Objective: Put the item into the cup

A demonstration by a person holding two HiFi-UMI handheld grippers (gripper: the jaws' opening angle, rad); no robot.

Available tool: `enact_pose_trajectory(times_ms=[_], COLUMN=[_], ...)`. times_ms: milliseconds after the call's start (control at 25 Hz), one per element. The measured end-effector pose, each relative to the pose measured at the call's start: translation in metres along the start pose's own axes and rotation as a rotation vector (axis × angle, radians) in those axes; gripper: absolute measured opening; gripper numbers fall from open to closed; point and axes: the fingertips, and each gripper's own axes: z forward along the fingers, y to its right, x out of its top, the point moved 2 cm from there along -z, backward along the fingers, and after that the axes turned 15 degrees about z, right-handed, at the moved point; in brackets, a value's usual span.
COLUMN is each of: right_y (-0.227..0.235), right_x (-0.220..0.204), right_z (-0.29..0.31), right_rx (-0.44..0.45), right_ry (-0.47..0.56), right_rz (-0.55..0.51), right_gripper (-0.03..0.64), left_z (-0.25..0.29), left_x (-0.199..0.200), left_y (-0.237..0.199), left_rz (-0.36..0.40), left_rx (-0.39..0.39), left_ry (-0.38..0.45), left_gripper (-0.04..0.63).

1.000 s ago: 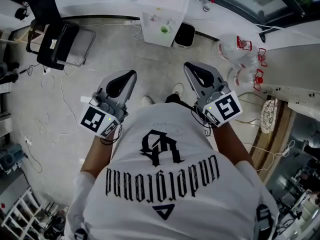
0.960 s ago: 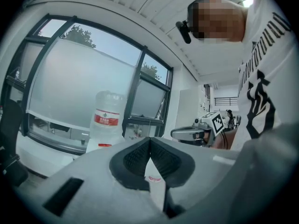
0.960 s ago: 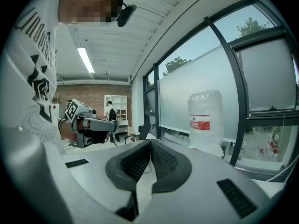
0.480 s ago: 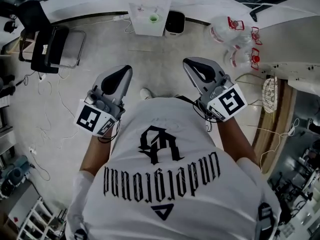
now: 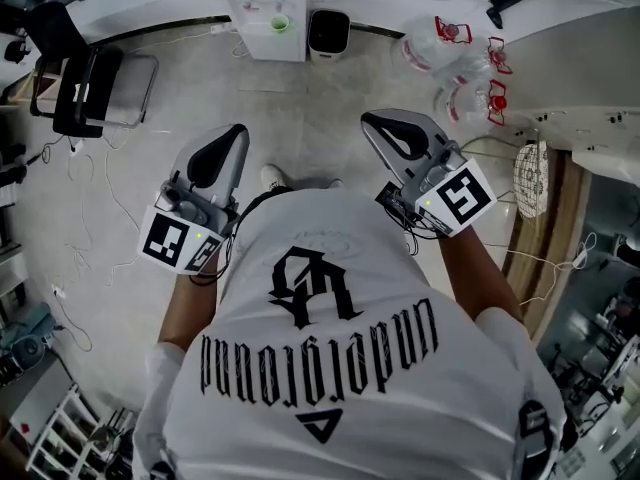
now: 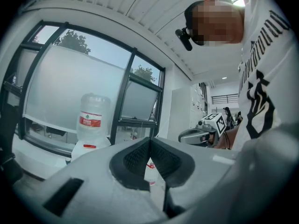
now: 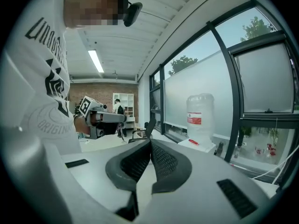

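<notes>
Head view: my left tongs (image 5: 230, 136) and right tongs (image 5: 377, 125) are both closed and empty above the floor (image 5: 300, 93); a green cup (image 5: 279, 24) sits on a white stand (image 5: 258, 46) ahead, well apart.

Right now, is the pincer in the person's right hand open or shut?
Shut. In the right gripper view the right gripper has its two ribbed pads meeting at the tips, nothing between them.

White stand (image 5: 252, 30) cropped at top edge, small green object (image 5: 279, 25) on it unidentifiable
</notes>
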Motion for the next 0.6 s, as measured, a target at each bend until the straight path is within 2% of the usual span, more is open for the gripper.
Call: enact_pose_trajectory(times_ms=[280,600], right_y=[0.001,0.003], right_x=[-0.023,-0.036], right_z=[-0.069,-0.113], right_rx=[0.037,0.039], right_ry=[-0.023,-0.016], right_rz=[0.016,0.052], right_gripper=[0.015,0.015], left_z=[0.007,0.01], left_x=[0.005,0.003], left_y=[0.066,0.11], left_rz=[0.001,-0.022], left_rx=[0.046,0.068], left_ry=[-0.014,-0.032], left_gripper=[0.015,0.014])
